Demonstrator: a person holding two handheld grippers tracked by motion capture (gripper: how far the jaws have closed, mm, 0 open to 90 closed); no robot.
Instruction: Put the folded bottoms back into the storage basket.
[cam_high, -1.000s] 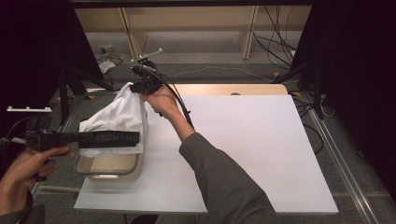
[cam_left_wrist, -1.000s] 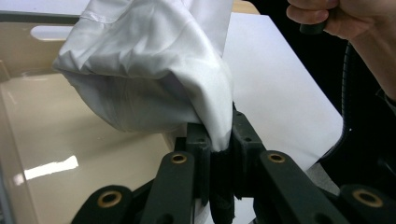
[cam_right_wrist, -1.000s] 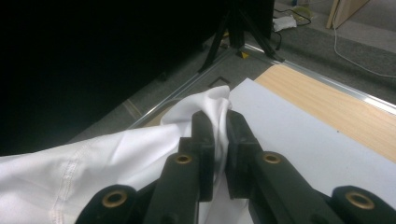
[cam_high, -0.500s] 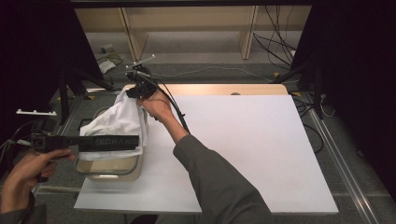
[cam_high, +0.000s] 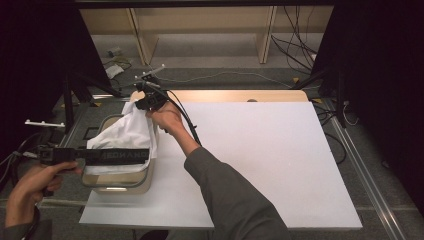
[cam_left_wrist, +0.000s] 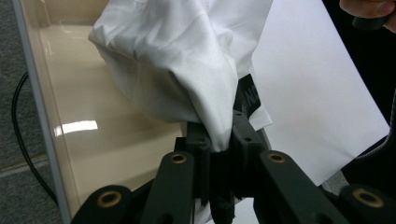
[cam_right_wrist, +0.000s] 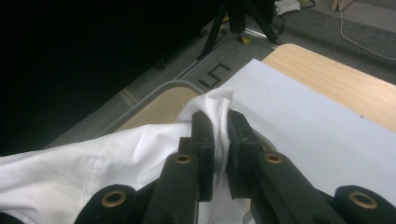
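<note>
Both grippers had lowered the white cloth (cam_high: 126, 134) toward the tub (cam_high: 117, 187); left gripper (cam_left_wrist: 219, 140) and right gripper (cam_right_wrist: 219, 126) each clamped its fabric.

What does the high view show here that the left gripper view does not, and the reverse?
High view: both hands, the right gripper clamping the far end of the white cloth, the whole bin at the table's left edge.
Left gripper view: close up, the left gripper pinching a cloth fold, and the bin's glossy beige floor.
Both: the cloth hanging over the bin, beside the white sheet.
</note>
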